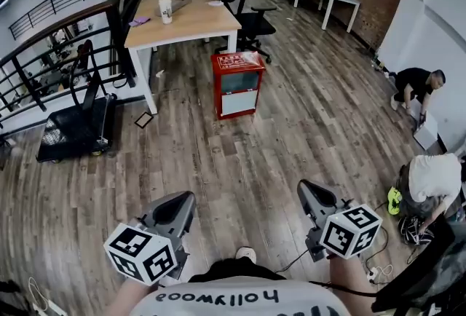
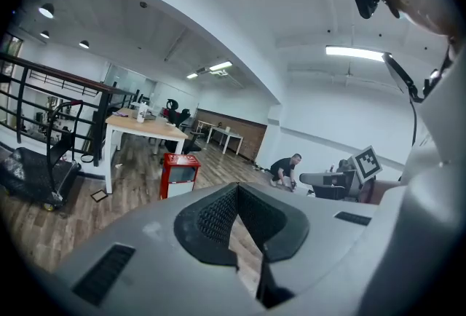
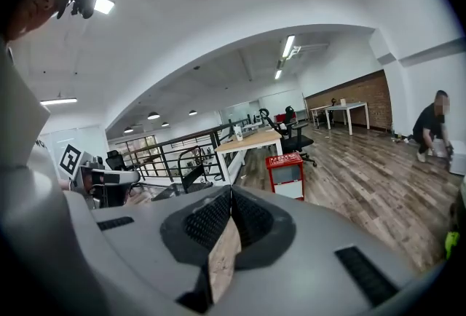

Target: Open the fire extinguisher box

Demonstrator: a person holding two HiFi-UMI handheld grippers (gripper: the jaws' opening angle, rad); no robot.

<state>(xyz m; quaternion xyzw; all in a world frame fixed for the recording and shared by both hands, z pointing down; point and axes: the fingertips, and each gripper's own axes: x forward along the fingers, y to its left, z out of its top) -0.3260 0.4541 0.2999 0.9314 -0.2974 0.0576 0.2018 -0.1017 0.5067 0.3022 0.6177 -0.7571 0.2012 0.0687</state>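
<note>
Extinguisher box (image 1: 237, 81) ahead of forward-pointing grippers (image 1: 182, 199) (image 1: 307, 187)

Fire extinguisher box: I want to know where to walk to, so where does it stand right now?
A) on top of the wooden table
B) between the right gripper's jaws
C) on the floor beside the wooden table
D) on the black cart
C: the red fire extinguisher box stands upright on the wooden floor, close by a corner leg of the wooden table.
</note>
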